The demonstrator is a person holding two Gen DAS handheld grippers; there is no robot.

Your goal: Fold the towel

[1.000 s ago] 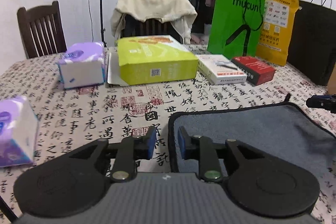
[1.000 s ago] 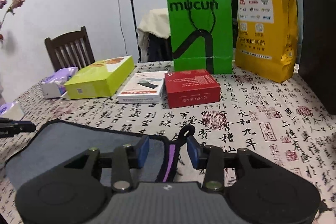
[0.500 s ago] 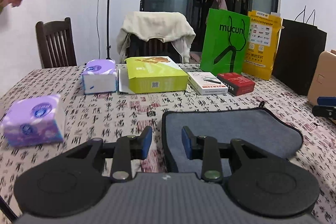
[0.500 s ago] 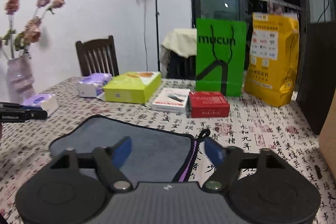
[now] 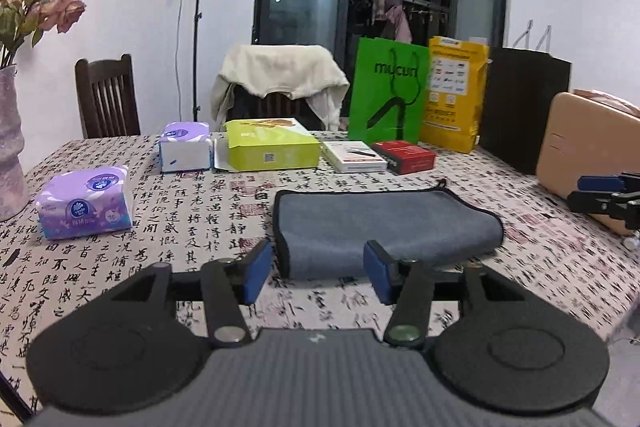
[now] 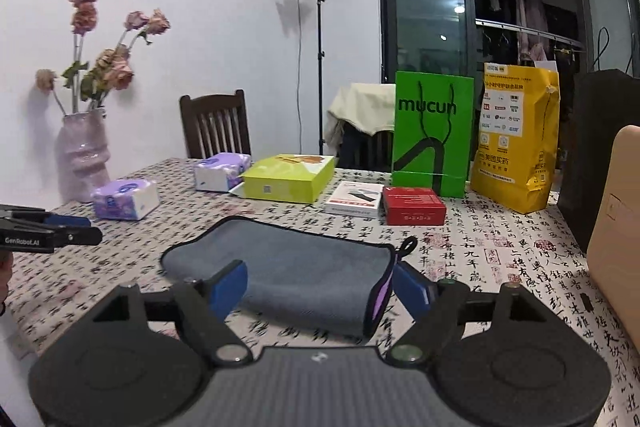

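On the calligraphy tablecloth (image 5: 200, 211), folded grey towel (image 5: 384, 223) lengthwise left-right; both tools (image 5: 316, 275) (image 6: 320, 291) spread, empty.

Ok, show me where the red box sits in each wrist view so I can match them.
Left wrist view: the red box lies right of centre on the far side of the table, beyond the grey towel.
Right wrist view: the red box lies right of centre, beyond the towel's loop corner.
Shared landmark: the green mucun bag stands just behind it.
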